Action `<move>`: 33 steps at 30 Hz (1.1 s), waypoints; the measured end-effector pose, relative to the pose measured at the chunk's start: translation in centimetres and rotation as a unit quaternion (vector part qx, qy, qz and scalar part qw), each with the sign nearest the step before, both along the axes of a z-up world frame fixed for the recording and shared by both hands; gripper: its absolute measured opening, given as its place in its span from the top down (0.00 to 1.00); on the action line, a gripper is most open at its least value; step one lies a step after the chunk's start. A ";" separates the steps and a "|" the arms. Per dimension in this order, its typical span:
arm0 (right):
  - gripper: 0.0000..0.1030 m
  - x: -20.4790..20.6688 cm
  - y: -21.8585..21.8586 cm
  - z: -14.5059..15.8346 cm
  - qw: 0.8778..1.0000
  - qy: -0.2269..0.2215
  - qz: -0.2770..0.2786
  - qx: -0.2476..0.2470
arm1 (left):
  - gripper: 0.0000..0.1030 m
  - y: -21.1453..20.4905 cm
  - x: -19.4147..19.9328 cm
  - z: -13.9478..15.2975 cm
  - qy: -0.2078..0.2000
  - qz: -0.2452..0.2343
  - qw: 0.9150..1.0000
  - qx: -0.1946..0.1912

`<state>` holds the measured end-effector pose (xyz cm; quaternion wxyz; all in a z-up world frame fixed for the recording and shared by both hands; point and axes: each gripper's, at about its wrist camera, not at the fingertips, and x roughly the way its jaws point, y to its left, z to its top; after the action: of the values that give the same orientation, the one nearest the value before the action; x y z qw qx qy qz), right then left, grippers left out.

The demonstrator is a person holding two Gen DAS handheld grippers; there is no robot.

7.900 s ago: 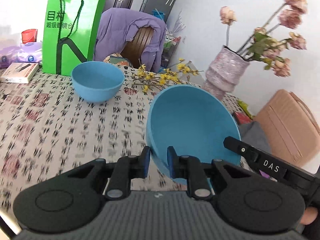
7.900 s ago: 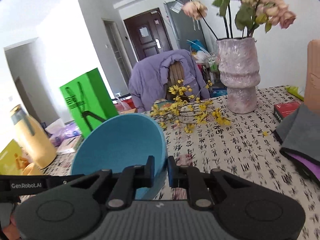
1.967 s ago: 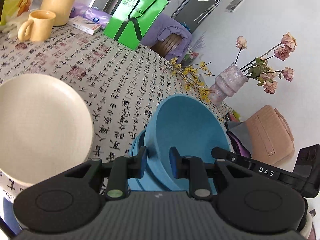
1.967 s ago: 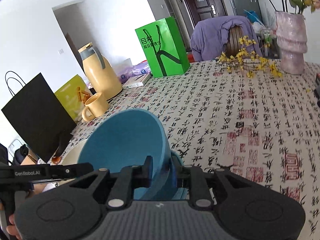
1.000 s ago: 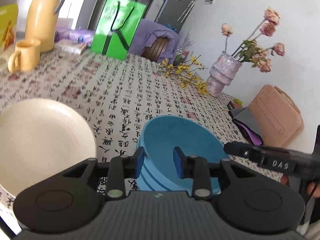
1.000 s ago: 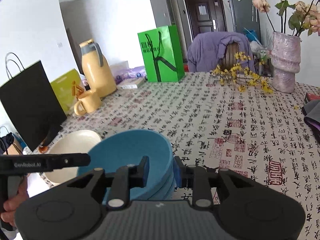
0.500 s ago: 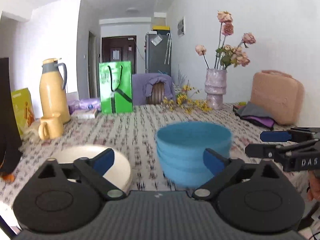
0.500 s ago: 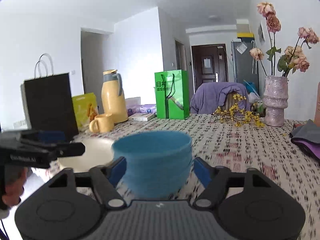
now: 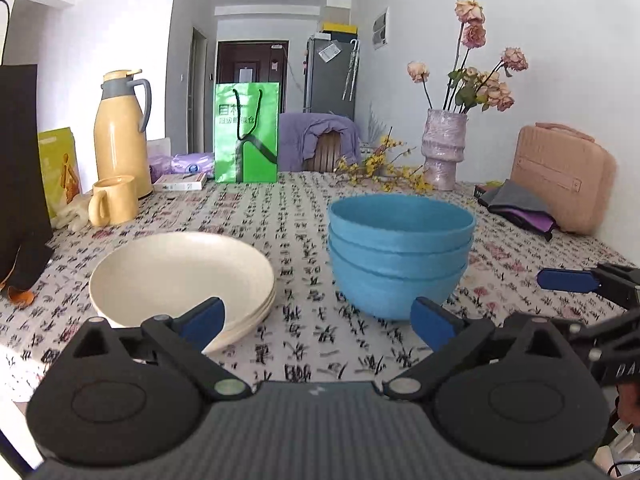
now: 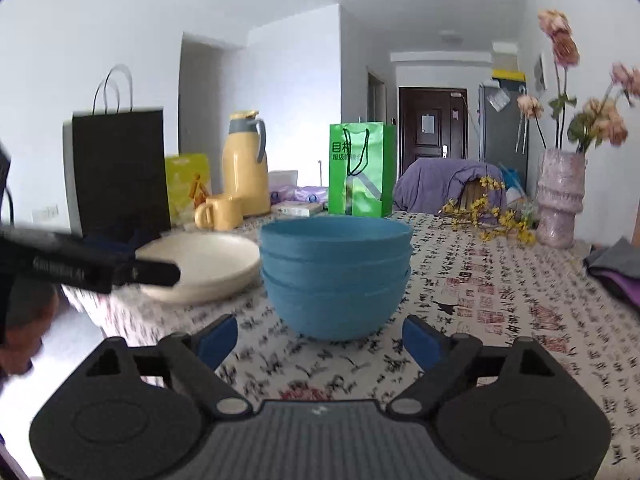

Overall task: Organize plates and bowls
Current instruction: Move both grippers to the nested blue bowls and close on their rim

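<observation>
Three blue bowls [image 9: 398, 254] are nested in a stack on the patterned tablecloth; the stack also shows in the right wrist view [image 10: 336, 276]. A stack of cream plates [image 9: 180, 276] sits just left of it and shows in the right wrist view [image 10: 200, 260] too. My left gripper [image 9: 318, 322] is open and empty, low in front of both stacks. My right gripper [image 10: 320, 340] is open and empty, just in front of the bowl stack. The right gripper's blue fingertip [image 9: 568, 280] shows at the right edge of the left wrist view.
A yellow mug [image 9: 112, 200], yellow thermos [image 9: 120, 132], black bag [image 9: 20, 168] and green bag [image 9: 246, 132] stand at the back left. A vase of flowers [image 9: 444, 152], pink case [image 9: 560, 180] and folded cloth [image 9: 516, 208] are at the back right.
Both grippers let go of the top blue bowl, opened wide and drew back low in front of the stack. The bowl now rests nested on the other blue bowls.
</observation>
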<state>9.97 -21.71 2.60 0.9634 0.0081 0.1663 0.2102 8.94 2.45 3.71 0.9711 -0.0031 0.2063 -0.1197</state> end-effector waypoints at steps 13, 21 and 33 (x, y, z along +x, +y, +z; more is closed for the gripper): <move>0.13 10.1 -3.4 2.1 0.973 0.123 -0.081 0.176 | 0.00 -0.2 12.0 1.6 0.153 0.013 0.980 -0.124; 0.13 14.6 -3.7 -0.4 0.947 0.213 -0.074 0.229 | 0.00 0.0 17.4 -1.2 0.252 -0.014 0.950 -0.186; 0.21 18.3 -5.1 -5.0 0.889 0.315 -0.056 0.327 | 0.08 -1.2 20.4 -3.6 0.303 -0.028 0.934 -0.188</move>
<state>28.23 -26.81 -2.37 0.8135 0.3973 0.3823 0.1851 29.35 1.21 0.15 0.8405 -0.2165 0.4643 -0.1764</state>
